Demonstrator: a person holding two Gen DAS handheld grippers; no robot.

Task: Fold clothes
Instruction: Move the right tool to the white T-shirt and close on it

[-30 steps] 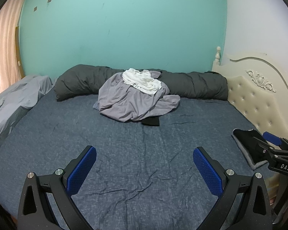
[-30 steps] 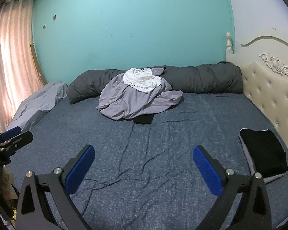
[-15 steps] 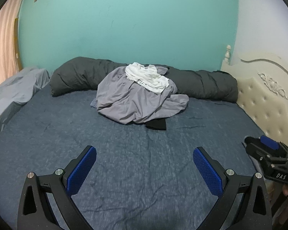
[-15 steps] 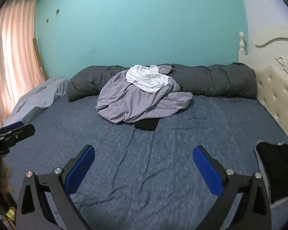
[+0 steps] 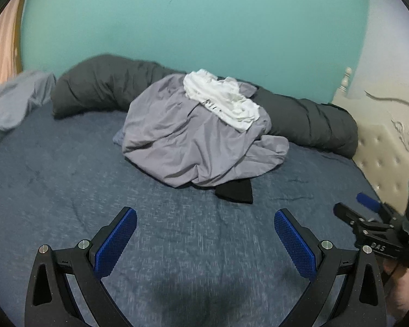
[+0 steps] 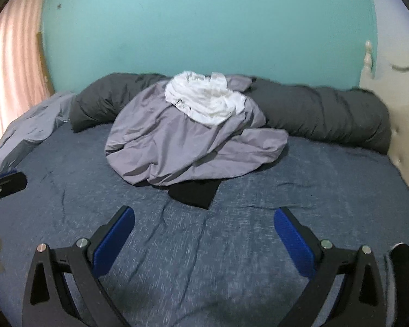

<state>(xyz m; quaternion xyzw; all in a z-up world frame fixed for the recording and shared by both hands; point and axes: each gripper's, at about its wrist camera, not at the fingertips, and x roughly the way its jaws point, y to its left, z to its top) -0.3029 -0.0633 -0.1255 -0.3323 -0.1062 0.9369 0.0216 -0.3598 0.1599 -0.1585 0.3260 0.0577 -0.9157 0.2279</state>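
A heap of clothes lies at the far middle of the bed: a crumpled grey garment (image 5: 193, 141) (image 6: 177, 147), a white garment (image 5: 220, 100) (image 6: 204, 100) on top, and a black garment (image 5: 235, 190) (image 6: 195, 192) sticking out underneath at the front. My left gripper (image 5: 204, 234) is open and empty, over the blue sheet short of the heap. My right gripper (image 6: 204, 234) is open and empty, also short of the heap. A folded black garment (image 6: 406, 261) lies at the right edge of the right wrist view.
The bed has a blue sheet (image 5: 68, 190). A rolled dark grey duvet (image 5: 101, 81) (image 6: 327, 109) lies along the teal wall behind the heap. A light grey pillow (image 5: 11, 103) is at the left. A cream padded headboard (image 5: 384, 147) is at the right.
Both grippers have moved forward towards the heap, which now looks larger. The folded black garment has slid to the right edge of the right view. Both stay open.
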